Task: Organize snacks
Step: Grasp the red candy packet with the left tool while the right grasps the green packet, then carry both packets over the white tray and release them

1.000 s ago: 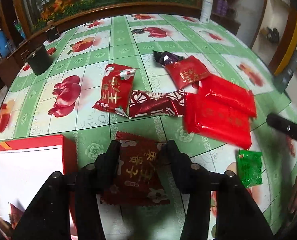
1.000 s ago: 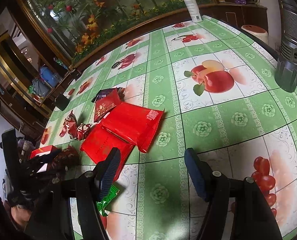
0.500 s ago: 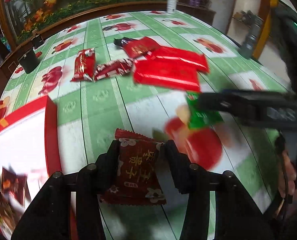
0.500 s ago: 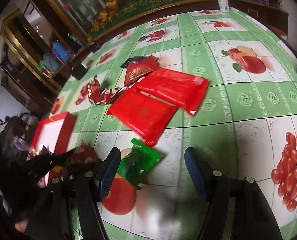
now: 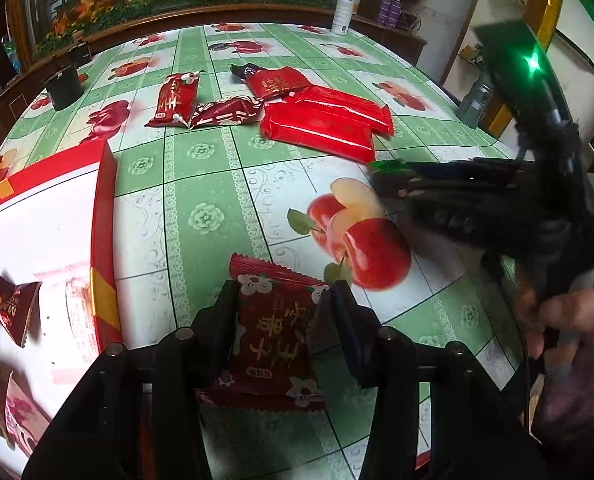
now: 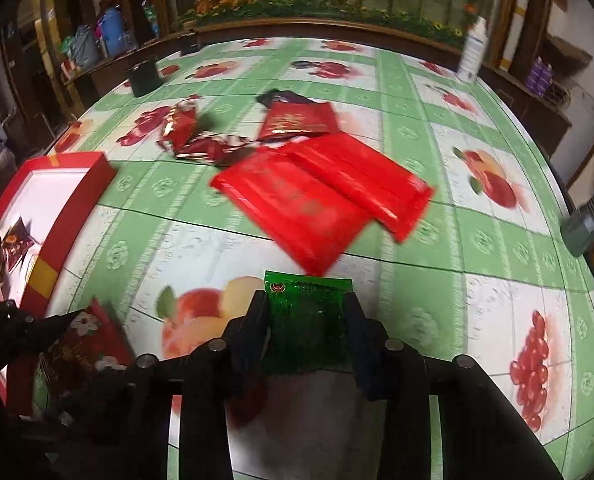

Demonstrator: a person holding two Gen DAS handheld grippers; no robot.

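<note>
My left gripper [image 5: 281, 300] is shut on a dark red snack packet [image 5: 271, 340] and holds it above the table just right of the red box [image 5: 105, 200]. The box holds several small snack packets [image 5: 5, 308] on its white floor. My right gripper [image 6: 305, 312] is shut on a small green packet [image 6: 307, 320]. It shows in the left wrist view [image 5: 381, 178] with the green packet [image 5: 385, 166] edge-on. Two large bright red packs [image 6: 313, 196] and several dark red packets [image 5: 201, 108] lie further back on the table.
The table has a green and white fruit-print cloth [image 5: 201, 216]. A black cup [image 5: 63, 88] stands at the far left, a white spray bottle [image 5: 343, 8] at the far edge, and a grey cylinder [image 6: 593, 216] at the right edge.
My right gripper closed on the green packet and lifted it. My left gripper carried the dark red packet back and left, beside the red box.
</note>
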